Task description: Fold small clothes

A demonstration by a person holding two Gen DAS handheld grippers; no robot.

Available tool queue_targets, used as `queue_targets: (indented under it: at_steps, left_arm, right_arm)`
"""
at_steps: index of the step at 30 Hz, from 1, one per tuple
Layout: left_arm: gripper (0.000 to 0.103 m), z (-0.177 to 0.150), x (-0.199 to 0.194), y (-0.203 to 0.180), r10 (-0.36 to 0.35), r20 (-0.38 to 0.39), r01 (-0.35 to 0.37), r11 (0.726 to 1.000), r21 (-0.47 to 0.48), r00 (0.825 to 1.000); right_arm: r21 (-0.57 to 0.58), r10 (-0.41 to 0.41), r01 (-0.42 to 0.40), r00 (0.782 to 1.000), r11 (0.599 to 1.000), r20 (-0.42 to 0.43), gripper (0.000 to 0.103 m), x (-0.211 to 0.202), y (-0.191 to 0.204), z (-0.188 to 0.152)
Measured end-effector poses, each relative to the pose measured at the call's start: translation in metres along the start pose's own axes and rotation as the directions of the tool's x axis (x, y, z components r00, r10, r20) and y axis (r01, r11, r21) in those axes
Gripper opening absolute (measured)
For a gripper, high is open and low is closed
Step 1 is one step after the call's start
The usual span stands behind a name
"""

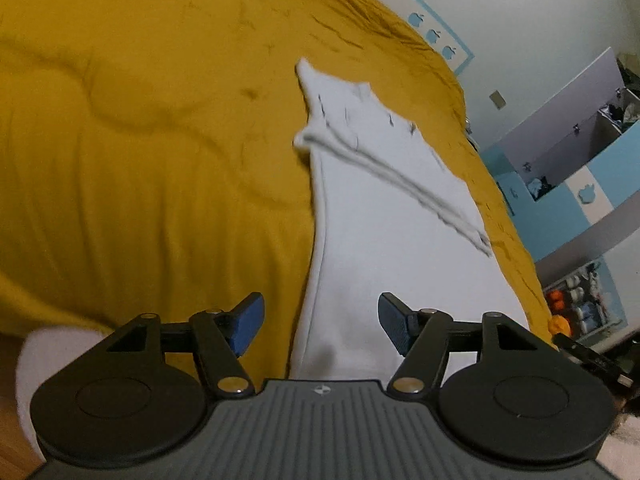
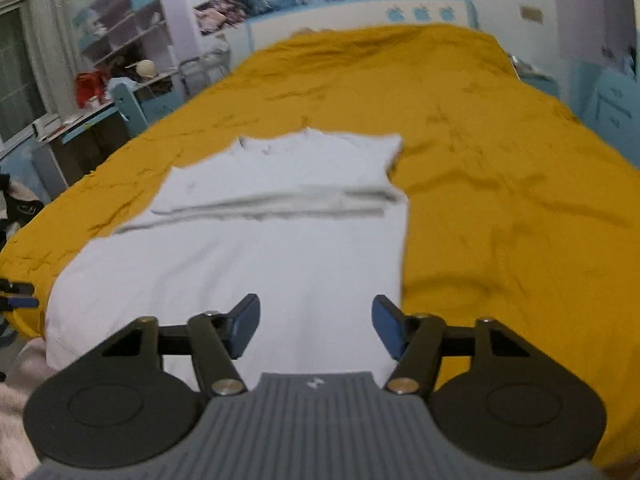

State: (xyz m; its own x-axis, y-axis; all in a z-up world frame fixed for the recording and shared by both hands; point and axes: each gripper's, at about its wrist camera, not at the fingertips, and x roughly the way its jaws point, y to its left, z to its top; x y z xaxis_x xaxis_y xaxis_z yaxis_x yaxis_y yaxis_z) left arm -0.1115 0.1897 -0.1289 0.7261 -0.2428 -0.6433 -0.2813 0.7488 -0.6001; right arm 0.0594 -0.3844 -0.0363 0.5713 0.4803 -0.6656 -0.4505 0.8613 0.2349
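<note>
A white garment (image 2: 256,248) lies flat on the mustard-yellow bed cover (image 2: 500,184), with folded layers making a ridge across its middle. It also shows in the left wrist view (image 1: 384,240), running away from me. My left gripper (image 1: 320,326) is open and empty above the garment's near left edge. My right gripper (image 2: 316,326) is open and empty above the garment's near right part. Its blue pads (image 2: 386,326) touch nothing. The left gripper's tip (image 2: 16,296) shows at the far left edge of the right wrist view.
The bed cover (image 1: 140,140) fills most of both views. A white and blue headboard (image 2: 360,16) stands at the far end. Shelves and a cluttered desk (image 2: 100,92) stand left of the bed; blue drawers (image 2: 608,100) stand to the right.
</note>
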Motion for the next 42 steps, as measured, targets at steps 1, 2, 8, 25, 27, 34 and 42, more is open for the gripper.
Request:
queue_targets:
  at_steps: [1, 2, 8, 25, 27, 34, 42]
  left_arm:
    - [0.076, -0.003, 0.004, 0.002, -0.008, -0.013, 0.008, 1.000, 0.003, 1.000]
    - [0.076, -0.007, 0.006, 0.004, -0.018, -0.026, 0.019, 1.000, 0.010, 0.999]
    - [0.076, -0.015, 0.029, 0.009, -0.027, -0.043, 0.029, 0.998, 0.049, 0.999]
    - [0.078, -0.034, 0.058, -0.001, -0.190, -0.149, 0.195, 0.981, 0.018, 0.970]
    - [0.077, -0.033, 0.056, 0.000, -0.207, -0.138, 0.209, 0.978, 0.001, 0.968]
    - [0.038, -0.038, 0.040, -0.002, -0.314, -0.049, 0.314, 0.949, -0.016, 0.948]
    - [0.031, -0.038, 0.053, 0.002, -0.253, -0.072, 0.249, 0.967, -0.056, 0.965]
  right_arm:
    - [0.015, -0.002, 0.002, 1.000, 1.000, -0.009, 0.058, 0.000, -0.003, -0.005]
    - [0.025, -0.004, 0.004, 1.000, 1.000, -0.019, 0.058, 0.001, -0.006, -0.012]
    - [0.075, -0.030, 0.035, 0.997, 0.997, -0.066, 0.058, 0.013, -0.021, -0.037]
    - [0.206, 0.118, -0.084, 0.980, 0.975, -0.159, 0.059, 0.027, -0.039, -0.052]
    - [0.214, 0.120, -0.084, 0.980, 0.973, -0.161, 0.059, 0.025, -0.038, -0.054]
    - [0.249, 0.120, -0.083, 0.983, 0.965, -0.137, 0.059, 0.018, -0.036, -0.057]
    - [0.256, 0.123, -0.079, 0.979, 0.964, -0.164, 0.039, 0.024, -0.042, -0.054]
